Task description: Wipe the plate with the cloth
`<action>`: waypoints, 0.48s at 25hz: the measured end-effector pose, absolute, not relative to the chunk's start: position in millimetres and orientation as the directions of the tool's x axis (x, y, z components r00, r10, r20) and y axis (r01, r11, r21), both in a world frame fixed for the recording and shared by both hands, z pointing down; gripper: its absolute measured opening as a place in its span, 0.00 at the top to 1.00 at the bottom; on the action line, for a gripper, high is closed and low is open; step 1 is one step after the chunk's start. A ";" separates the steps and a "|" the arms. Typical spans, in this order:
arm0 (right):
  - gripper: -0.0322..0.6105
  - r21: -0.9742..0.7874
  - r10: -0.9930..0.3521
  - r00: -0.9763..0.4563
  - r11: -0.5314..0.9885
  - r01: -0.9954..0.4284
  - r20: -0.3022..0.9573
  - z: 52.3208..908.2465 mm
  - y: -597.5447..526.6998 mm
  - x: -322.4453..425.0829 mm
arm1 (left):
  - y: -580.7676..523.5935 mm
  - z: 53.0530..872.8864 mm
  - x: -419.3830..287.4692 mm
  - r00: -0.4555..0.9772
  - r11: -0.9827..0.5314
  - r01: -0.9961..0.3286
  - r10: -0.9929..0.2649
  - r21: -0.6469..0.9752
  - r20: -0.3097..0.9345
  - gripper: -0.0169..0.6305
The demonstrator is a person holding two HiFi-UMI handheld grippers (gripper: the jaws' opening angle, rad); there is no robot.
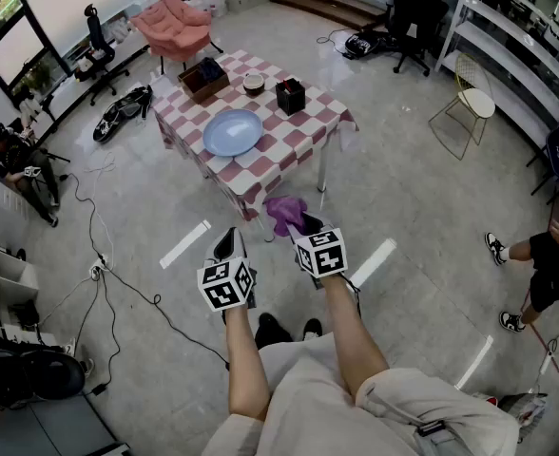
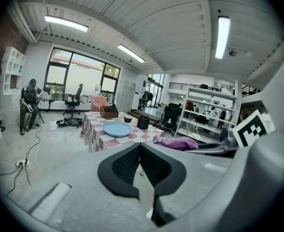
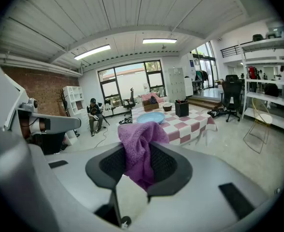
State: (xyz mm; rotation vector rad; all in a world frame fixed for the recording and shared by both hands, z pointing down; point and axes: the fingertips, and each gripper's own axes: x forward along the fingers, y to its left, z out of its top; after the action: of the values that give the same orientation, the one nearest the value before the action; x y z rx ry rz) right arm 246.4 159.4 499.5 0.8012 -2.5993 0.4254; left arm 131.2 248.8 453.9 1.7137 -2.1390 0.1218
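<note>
Reaches both bare forearms forward at lower centre, side by side, each gripper tipped slightly downward. Presses the left gripper [image 1: 228,239] jaws together on nothing; pinches the purple cloth [image 1: 284,211] in the right gripper [image 1: 307,224]. Shows the blue plate [image 1: 233,132] on the checked table [image 1: 303,133], upper centre, well apart from both.

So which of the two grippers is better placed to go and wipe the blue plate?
The right gripper: its jaws are shut on the purple cloth. The left gripper is shut and empty. Both are short of the table, where the plate lies, so neither has a lead in reach.
</note>
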 end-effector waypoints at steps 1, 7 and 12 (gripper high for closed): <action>0.74 -0.172 -0.473 -0.763 0.790 -0.588 0.440 498.5 157.9 249.4 | 248.9 454.4 132.5 -0.168 0.241 -0.955 -0.920 0.173 0.355 0.96; 0.74 -0.174 -0.467 -0.771 0.796 -0.580 0.433 497.4 154.9 251.1 | 251.0 456.3 127.5 -0.166 0.235 -0.959 -0.920 0.159 0.356 0.96; 0.74 -0.170 -0.447 -0.786 0.814 -0.555 0.427 501.6 152.2 243.3 | 246.6 457.7 118.9 -0.175 0.245 -0.956 -0.919 0.164 0.354 0.96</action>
State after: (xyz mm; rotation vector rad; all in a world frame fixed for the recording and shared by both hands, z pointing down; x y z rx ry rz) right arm 243.3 152.2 501.6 0.7550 -2.6294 0.4077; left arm 118.9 246.6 457.7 1.7189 -2.1458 0.1338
